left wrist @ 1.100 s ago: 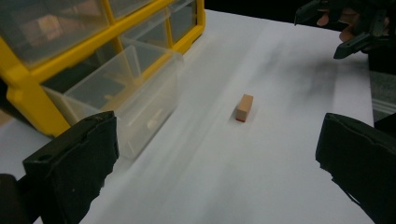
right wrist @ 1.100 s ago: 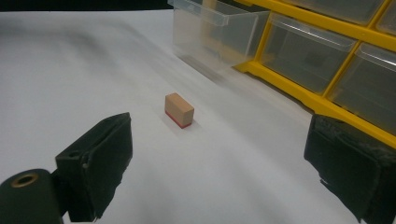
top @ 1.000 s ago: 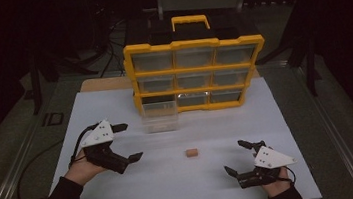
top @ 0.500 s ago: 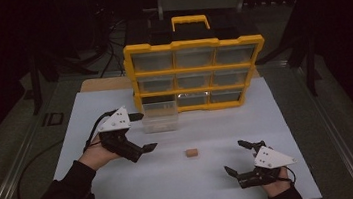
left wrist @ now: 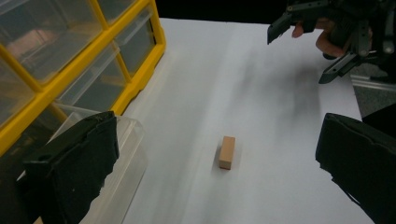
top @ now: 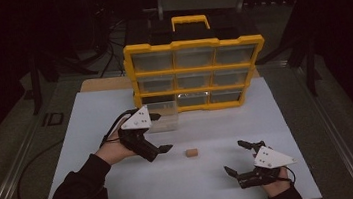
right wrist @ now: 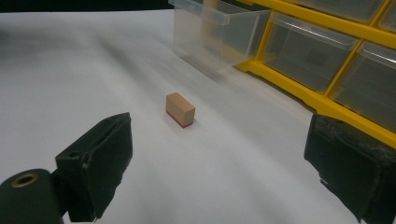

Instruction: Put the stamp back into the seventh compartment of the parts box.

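While the right gripper [top: 239, 157] is resting with jaws apart, the left gripper [top: 164, 131], jaws wide, is approaching the small wooden block [top: 191, 152] lying on the table [top: 91, 119], needing to straddle it next.

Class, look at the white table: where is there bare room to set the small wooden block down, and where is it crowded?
Bare: the white table left of the left gripper, and the strip between wooden block and right gripper. Crowded: around the pulled-out clear drawer against the yellow organizer.
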The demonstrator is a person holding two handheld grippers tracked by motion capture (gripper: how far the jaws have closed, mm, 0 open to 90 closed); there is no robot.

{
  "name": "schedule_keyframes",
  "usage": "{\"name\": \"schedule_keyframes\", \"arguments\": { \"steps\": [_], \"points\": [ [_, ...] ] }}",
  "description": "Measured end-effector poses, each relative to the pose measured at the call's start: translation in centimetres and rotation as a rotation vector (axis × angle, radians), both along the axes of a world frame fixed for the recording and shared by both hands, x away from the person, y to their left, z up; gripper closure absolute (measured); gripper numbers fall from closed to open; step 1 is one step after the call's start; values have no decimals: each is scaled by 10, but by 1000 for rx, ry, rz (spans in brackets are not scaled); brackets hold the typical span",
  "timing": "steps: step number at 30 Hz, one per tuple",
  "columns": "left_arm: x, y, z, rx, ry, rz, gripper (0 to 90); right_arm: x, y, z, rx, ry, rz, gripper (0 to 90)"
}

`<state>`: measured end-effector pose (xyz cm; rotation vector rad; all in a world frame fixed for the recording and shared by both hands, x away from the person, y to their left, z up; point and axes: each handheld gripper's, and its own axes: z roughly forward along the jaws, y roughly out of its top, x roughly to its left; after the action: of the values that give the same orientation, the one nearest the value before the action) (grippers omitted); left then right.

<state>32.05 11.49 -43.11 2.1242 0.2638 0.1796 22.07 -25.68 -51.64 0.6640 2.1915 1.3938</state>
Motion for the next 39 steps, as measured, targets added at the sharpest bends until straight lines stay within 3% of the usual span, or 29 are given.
{"name": "schedule_keyframes", "arguments": {
  "steps": [21, 39],
  "points": [
    [3, -35, -33, 43, 42, -54, 0, 0, 0, 0, 3, -1, 4, 82],
    [3, -53, -76, 131, 79, -75, 0, 0, 0, 0, 5, 1, 5, 82]
  ]
}}
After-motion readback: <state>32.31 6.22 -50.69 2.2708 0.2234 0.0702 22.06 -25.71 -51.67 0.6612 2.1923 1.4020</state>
